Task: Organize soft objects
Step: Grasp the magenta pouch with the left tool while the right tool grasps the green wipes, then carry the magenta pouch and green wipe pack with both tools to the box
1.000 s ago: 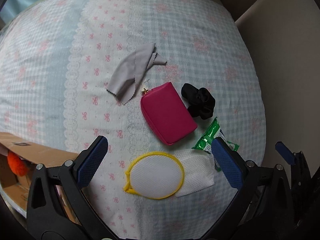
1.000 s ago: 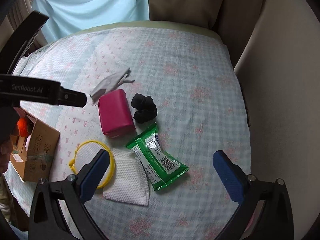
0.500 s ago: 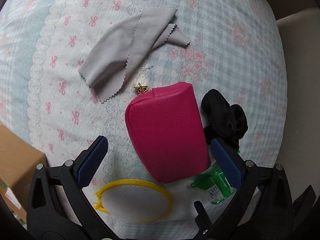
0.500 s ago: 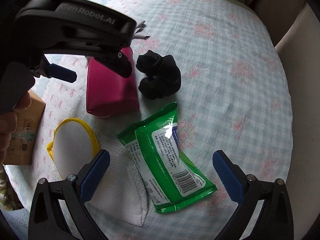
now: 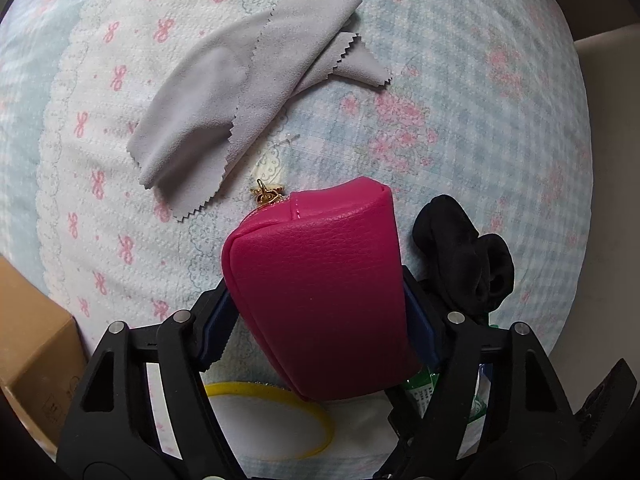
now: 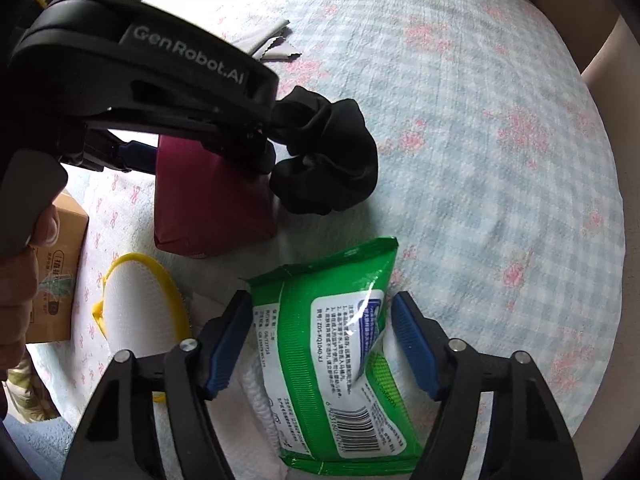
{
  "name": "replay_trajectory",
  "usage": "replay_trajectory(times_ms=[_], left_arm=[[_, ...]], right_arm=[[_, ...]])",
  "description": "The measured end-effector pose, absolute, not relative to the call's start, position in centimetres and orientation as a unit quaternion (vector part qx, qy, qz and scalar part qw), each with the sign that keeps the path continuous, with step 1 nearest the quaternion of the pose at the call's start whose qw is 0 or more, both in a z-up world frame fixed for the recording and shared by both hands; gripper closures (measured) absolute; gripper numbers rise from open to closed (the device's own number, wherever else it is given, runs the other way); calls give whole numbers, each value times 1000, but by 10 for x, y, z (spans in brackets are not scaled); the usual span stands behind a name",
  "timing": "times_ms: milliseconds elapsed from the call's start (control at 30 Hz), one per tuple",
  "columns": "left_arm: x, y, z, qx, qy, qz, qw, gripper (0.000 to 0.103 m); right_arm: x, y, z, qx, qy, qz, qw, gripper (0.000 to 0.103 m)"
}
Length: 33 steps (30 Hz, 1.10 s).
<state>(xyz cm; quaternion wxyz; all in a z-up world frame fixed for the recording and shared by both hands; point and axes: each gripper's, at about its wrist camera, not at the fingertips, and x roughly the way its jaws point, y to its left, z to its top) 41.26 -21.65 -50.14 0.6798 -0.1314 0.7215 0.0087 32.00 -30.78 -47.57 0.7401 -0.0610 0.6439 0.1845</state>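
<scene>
A pink zip pouch (image 5: 320, 280) lies on the checked cloth, and my left gripper (image 5: 318, 312) points down over it with both blue pads against its sides, jaws closing. From the right wrist view the same pouch (image 6: 208, 208) shows under the left gripper (image 6: 198, 152). My right gripper (image 6: 320, 328) straddles a green wipes pack (image 6: 332, 352); its jaws are closing, the pads meet the pack's edges and the pack buckles. A black scrunchie (image 5: 468, 264) lies just right of the pouch. A grey cloth (image 5: 240, 92) lies beyond it.
A yellow-rimmed white mesh pad (image 6: 136, 304) and a white cloth (image 6: 256, 420) lie beside and under the wipes pack. A cardboard box (image 6: 56, 272) stands at the left edge, near a person's hand (image 6: 16, 280). The flowered blue cover (image 6: 500, 140) stretches to the right.
Both grippers have come down onto the surface. The left jaws have narrowed onto the pink pouch and the right jaws onto the green wipes pack, which was flat before.
</scene>
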Motion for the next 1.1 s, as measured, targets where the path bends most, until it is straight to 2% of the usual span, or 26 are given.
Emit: replay_trajectory(times_ms=[233,433,867,1100], left_arm=[[415,-214,-503,-138,712,7,689,48],[401,-208,-500,-143,705,2,694,56],[384,-203,-445,-138,691,-14,709,61],[362,-199,-400,-135,675,-25,725,61]], right_arm=[[328,-316,-475,-30,647,183,740,54],[328,-325,-470,-15,642,181,745,60],[325,-357,-436,3,626,163,763,63],[321,-375,-397,16,607,147,781,63]])
